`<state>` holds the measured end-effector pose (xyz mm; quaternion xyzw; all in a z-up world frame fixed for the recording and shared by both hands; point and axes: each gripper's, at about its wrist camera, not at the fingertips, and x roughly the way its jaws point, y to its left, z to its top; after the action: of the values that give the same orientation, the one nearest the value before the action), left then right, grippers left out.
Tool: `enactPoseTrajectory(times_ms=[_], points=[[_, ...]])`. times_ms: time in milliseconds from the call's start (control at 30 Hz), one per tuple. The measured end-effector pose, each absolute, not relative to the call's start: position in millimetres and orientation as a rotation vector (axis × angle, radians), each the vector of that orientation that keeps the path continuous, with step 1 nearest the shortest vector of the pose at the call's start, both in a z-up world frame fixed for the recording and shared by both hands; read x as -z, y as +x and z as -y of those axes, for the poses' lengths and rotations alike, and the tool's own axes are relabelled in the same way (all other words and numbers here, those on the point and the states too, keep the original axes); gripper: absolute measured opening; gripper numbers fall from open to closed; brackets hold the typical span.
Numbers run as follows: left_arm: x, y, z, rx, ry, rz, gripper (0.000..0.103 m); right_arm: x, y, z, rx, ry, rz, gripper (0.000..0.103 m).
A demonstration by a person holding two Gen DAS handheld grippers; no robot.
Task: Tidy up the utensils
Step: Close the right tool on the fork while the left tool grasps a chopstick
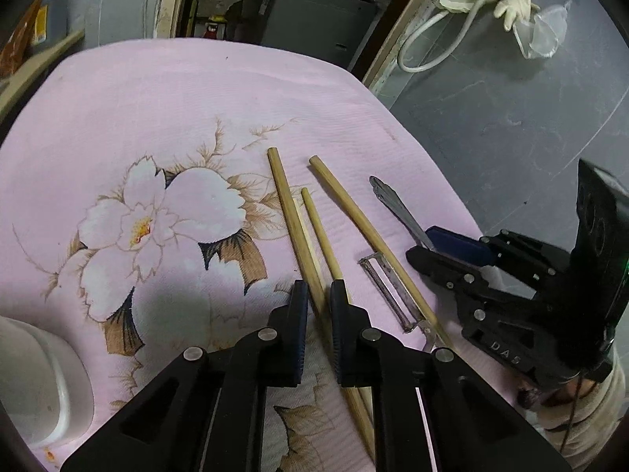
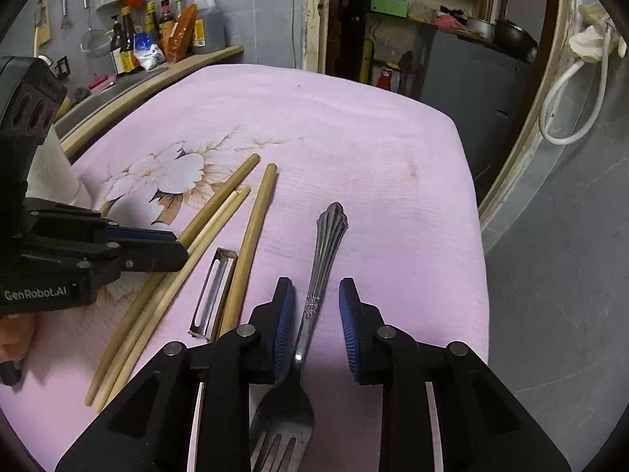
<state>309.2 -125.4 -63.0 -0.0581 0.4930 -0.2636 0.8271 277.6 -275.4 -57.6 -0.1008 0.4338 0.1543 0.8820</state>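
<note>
The left gripper (image 1: 316,295) is closed on the chopsticks (image 1: 310,251); the right gripper (image 2: 316,295) stands open around the fork (image 2: 314,299) handle.

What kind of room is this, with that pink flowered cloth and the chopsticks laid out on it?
Most likely a home kitchen. Sauce and oil bottles line a counter by the wall, a strainer hangs above them, and pots sit on a dark cabinet past the doorway.
</note>
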Motion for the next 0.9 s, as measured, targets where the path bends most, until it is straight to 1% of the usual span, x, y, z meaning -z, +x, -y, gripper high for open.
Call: enactPoseTrajectory(times_ms=[67, 133, 167, 267, 433, 533, 700, 800, 900], points=[[63, 308, 124, 0.556, -0.144, -1.046, 0.008, 58, 275, 275, -0.319, -0.219, -0.898, 0.022], [62, 307, 121, 0.546, -0.16, -1.041, 0.007, 58, 273, 275, -0.327, -0.219, -0.892, 0.016], [62, 306, 119, 0.543, -0.169, -1.045, 0.007, 58, 271, 275, -0.334, -0.211, -0.889, 0.01], [61, 304, 112, 0.531, -0.191, -1.053, 0.005, 56, 264, 278, -0.329, -0.191, -0.87, 0.004], [56, 294, 100, 0.508, -0.194, -1.05, 0.005, 53, 250, 281, -0.32, -0.183, -0.85, 0.004], [54, 291, 106, 0.504, -0.116, -1.053, 0.005, 52, 245, 280, -0.312, -0.212, -0.851, 0.005], [53, 287, 129, 0.488, 0.069, -1.043, 0.007, 52, 257, 279, -0.336, -0.214, -0.906, 0.007], [53, 289, 135, 0.486, 0.098, -1.043, 0.007, 54, 268, 276, -0.349, -0.213, -0.941, 0.007], [54, 290, 134, 0.478, 0.065, -1.035, 0.006, 56, 277, 274, -0.347, -0.198, -0.963, 0.007]])
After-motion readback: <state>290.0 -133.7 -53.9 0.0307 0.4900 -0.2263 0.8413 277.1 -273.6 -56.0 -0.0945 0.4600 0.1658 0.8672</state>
